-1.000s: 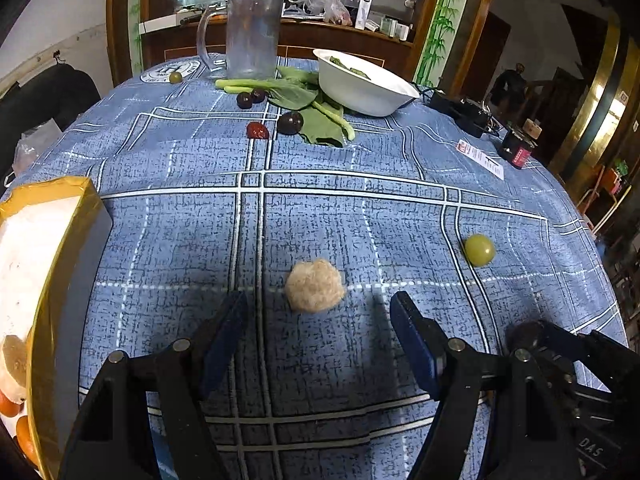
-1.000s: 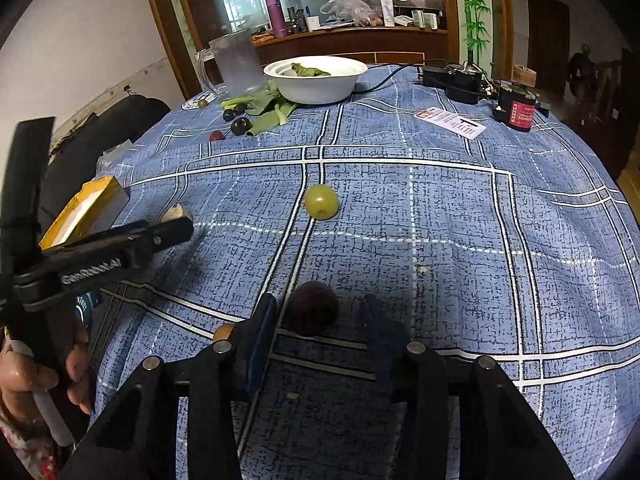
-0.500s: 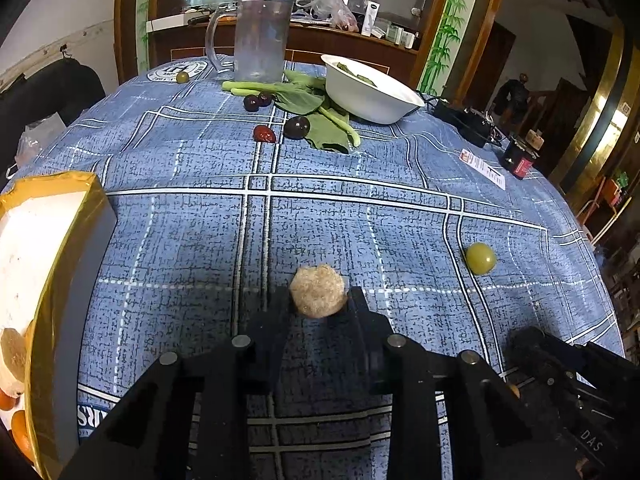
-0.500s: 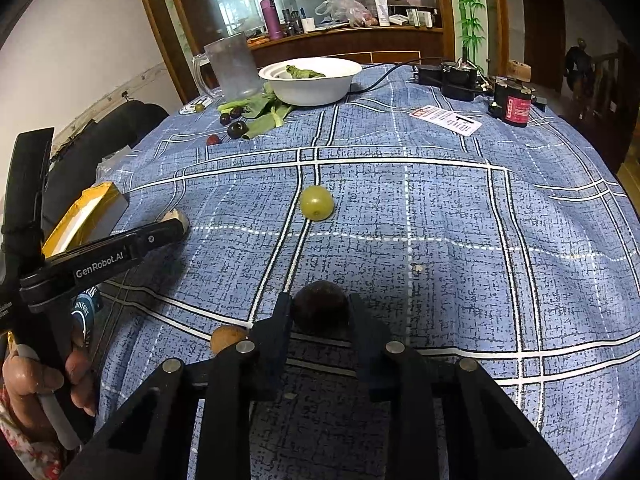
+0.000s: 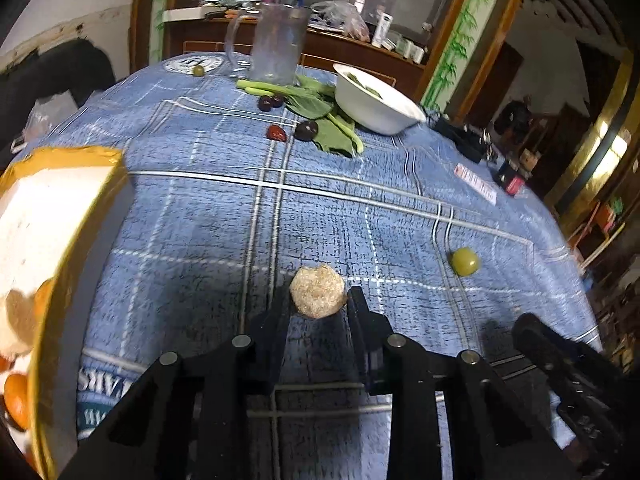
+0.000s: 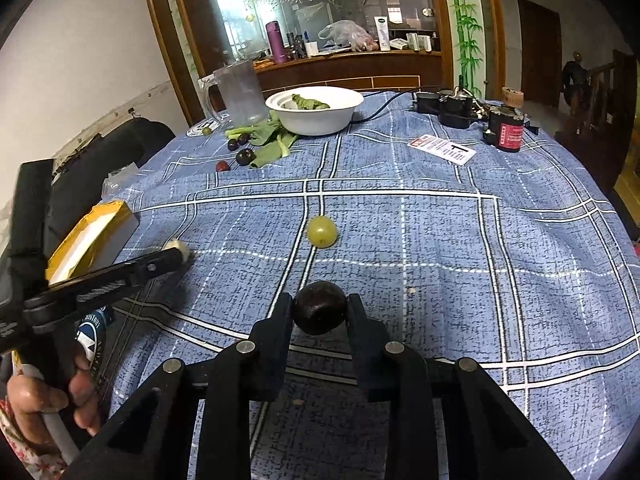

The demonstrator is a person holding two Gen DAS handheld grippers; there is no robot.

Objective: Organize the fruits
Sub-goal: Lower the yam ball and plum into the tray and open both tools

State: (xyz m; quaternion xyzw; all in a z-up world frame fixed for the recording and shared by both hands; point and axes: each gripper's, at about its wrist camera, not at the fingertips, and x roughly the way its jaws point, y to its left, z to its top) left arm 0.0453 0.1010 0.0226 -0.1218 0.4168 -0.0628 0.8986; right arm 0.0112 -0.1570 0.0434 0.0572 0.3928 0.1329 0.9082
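Observation:
My left gripper [image 5: 318,300] is shut on a rough tan round fruit [image 5: 317,290] and holds it just above the blue checked tablecloth. My right gripper [image 6: 319,308] is shut on a dark round plum [image 6: 319,306]. A green grape [image 5: 464,261] lies on the cloth to the right of the left gripper; it also shows in the right wrist view [image 6: 321,231], ahead of the right gripper. A yellow-rimmed white box [image 5: 48,216] with orange fruits [image 5: 16,400] stands at the left; it also shows in the right wrist view [image 6: 94,236].
At the far side stand a white bowl [image 6: 316,110] with greens, a clear jug [image 6: 236,94], leafy greens [image 5: 320,120], dark plums [image 5: 306,130], a red date [image 5: 277,133] and a small green fruit [image 5: 197,71]. A card [image 6: 442,149], red can [image 6: 506,130] and cables [image 6: 440,104] lie far right.
Both grippers have closed on their fruits, the left on the tan fruit, the right on the dark plum, and lifted them slightly. The left camera has swung a little left.

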